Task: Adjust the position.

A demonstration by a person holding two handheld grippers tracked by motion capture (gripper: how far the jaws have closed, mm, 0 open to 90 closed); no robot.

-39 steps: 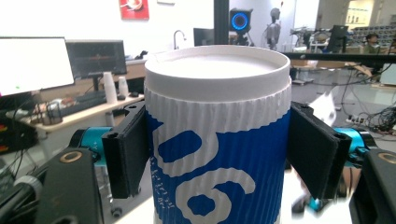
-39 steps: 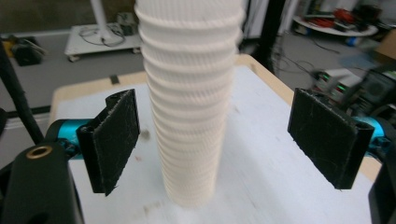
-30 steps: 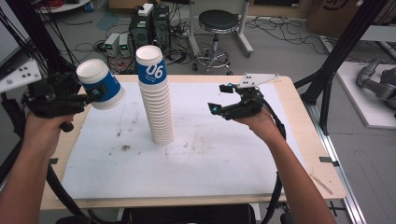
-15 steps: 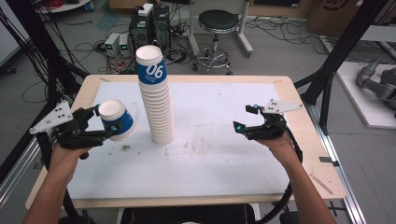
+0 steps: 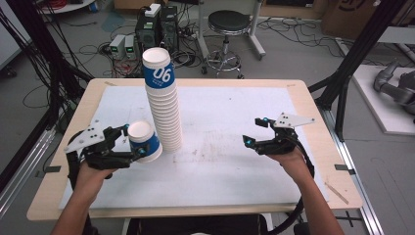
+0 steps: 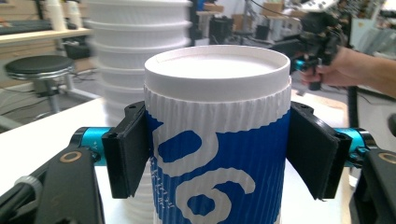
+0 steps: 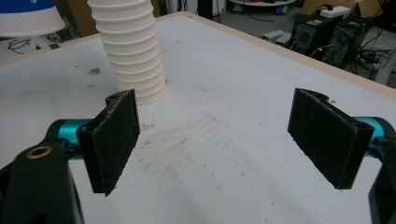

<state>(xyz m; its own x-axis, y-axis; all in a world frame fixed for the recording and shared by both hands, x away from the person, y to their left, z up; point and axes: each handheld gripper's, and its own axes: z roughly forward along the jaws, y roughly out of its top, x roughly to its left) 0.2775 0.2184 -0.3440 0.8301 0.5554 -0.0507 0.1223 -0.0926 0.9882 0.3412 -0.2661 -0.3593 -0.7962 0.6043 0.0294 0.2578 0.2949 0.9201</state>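
My left gripper (image 5: 131,145) is clamped on a single paper cup (image 5: 145,141), blue-sleeved with a white "06" and a ribbed white band under its rim. The cup sits low over the white table cover (image 5: 235,127), at about eight o'clock from the tall stack of cups (image 5: 164,110) and just beside its base; I cannot tell whether its bottom touches the cover. In the left gripper view the two black pads (image 6: 128,147) press the cup's (image 6: 217,140) corrugated wall on opposite sides, just below the white band.

I judge this cup very light and easily crushed: thin paper, hollow, stiffest near the rolled rim. The ribbing should give the pads good bite, so a light squeeze high on the wall, where I have it, seems right; squeezing lower would likely dent it.

My right gripper (image 5: 256,131) hangs at three o'clock from the stack, well apart from it, jaws spread wide with nothing between them. In its own view the stack (image 7: 133,56) rises at eleven o'clock.
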